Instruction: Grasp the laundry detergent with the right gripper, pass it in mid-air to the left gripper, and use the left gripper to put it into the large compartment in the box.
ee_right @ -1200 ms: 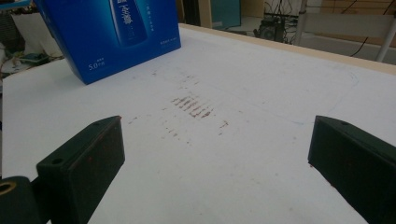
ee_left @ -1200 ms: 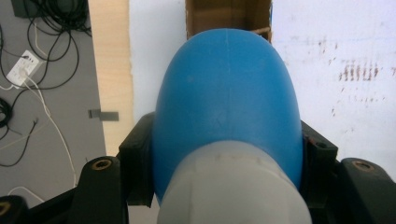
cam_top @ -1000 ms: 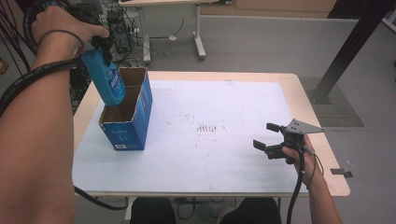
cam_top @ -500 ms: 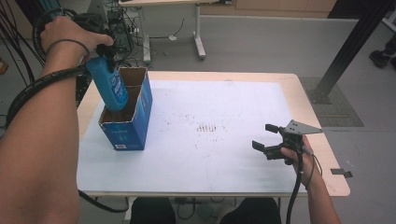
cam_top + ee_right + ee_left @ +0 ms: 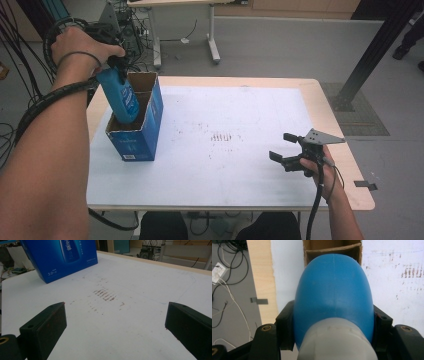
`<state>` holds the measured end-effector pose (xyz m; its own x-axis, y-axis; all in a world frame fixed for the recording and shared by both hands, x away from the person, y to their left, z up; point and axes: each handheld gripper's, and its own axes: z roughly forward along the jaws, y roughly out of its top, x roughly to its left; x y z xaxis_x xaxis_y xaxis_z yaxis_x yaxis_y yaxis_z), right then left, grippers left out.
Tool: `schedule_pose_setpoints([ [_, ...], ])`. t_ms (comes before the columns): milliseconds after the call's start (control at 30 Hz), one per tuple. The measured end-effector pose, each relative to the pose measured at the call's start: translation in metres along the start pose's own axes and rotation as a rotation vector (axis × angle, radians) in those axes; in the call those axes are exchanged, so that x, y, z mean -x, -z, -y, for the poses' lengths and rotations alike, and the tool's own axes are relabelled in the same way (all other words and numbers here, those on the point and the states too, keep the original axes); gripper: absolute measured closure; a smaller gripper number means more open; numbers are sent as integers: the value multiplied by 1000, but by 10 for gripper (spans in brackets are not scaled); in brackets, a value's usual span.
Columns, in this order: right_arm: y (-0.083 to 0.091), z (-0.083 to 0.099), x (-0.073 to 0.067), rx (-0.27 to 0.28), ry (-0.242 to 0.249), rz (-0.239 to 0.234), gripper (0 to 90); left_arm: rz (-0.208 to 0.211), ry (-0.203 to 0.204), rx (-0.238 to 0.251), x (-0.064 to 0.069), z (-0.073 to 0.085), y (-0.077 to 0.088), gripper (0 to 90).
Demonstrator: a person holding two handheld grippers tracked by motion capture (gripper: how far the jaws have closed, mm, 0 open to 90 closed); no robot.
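1. My left gripper [image 5: 116, 67], upper left of the high view, points down, clamped on the bottle [image 5: 120, 97], whose base sits inside the box [image 5: 135, 135].
2. My right gripper [image 5: 285, 150], lower right, rests level over the table [image 5: 240, 165], jaws spread, holding nothing.

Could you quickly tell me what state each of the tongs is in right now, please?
Left tongs: shut on the blue bottle.
Right tongs: open, holding nothing.

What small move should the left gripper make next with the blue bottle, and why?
Probably lower it straight down further. The left gripper is shut on the blue bottle, whose lower end is already inside the near compartment of the open box, but most of it stands above the rim, tilted.
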<state>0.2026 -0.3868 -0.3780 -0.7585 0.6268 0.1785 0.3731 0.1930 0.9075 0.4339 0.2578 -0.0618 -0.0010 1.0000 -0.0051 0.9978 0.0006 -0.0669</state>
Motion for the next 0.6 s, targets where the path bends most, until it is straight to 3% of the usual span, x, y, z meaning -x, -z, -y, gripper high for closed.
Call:
schedule_pose_setpoints([
  [600, -3, 0, -1, -6, 0, -3, 34, 3, -8, -24, 3, -5, -30, 378],
])
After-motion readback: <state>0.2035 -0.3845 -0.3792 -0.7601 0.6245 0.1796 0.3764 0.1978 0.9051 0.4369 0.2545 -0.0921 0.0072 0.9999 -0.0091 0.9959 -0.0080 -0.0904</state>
